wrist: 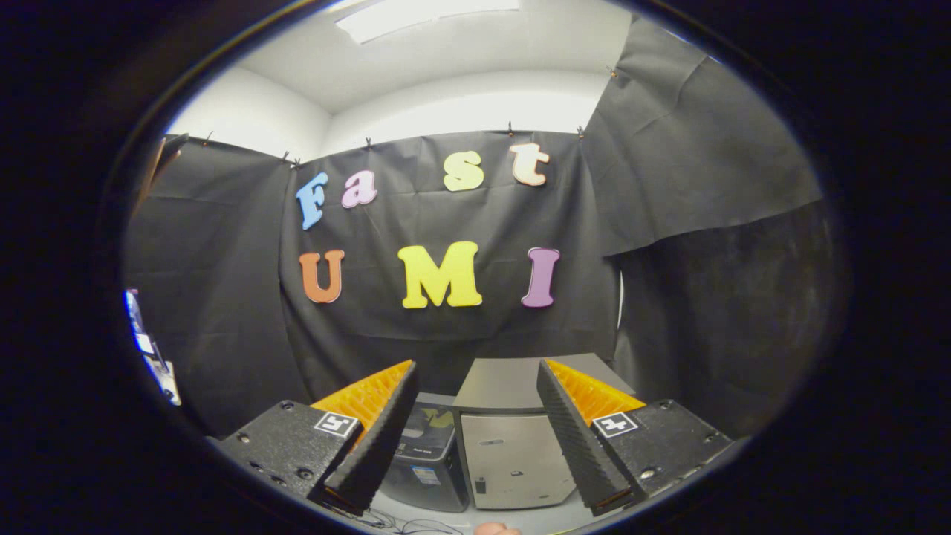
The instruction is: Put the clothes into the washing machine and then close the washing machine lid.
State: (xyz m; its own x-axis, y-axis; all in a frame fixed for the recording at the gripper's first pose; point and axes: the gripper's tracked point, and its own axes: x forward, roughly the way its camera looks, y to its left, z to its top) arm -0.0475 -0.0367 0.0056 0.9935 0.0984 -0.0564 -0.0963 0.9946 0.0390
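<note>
booth wall (pixel 223 297), hand-held gripper (pixel 475 438) agape

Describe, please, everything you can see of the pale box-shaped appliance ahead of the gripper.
The pale box-shaped appliance looks like grey or silver metal, with a flat top panel, a plain front face and a small dark mark low on that face. It stands upright on a light surface, beside a darker appliance, beyond the open gripper, seen between its fingers. Nothing grips it.
</note>
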